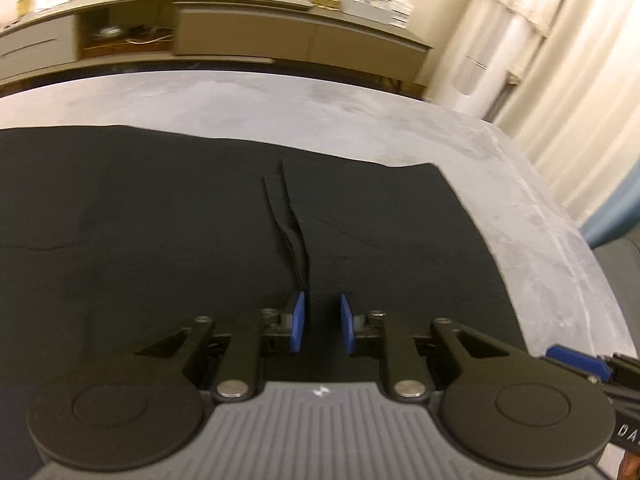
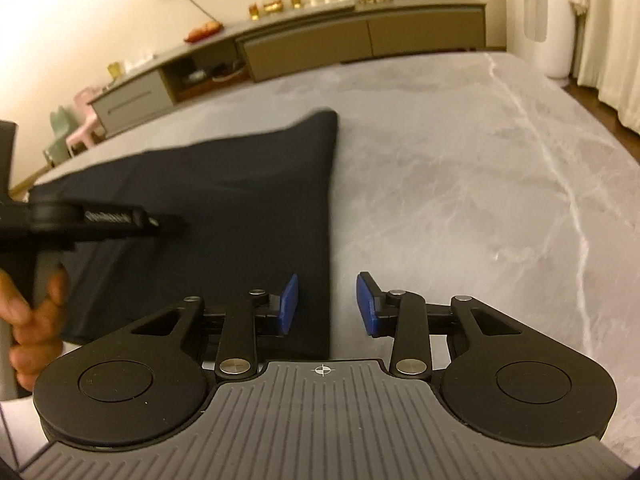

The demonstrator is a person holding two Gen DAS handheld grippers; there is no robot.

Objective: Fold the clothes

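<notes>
The flat black cloth (image 2: 224, 216) is lying on the grey bed (image 2: 460, 184). Both grippers, left gripper (image 1: 322, 328) and right gripper (image 2: 328, 305), are hovering over it with fingers apart, holding nothing; pinching one edge evenly should keep any fold neat.

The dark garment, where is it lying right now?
The dark garment lies flat on the grey marbled table, toward its left side in the right wrist view, its right edge between the right gripper's open fingers.

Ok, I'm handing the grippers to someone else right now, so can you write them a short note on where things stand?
Left gripper: open, over the dark garment, nothing held.
Right gripper: open, empty, straddling the garment's right edge.
The garment lies flat on the grey surface, right edge straight; a thin strap lies on top.
Done: it looks spread out, maybe partly folded; I cannot tell.
Left: grip an edge and fold.
</notes>
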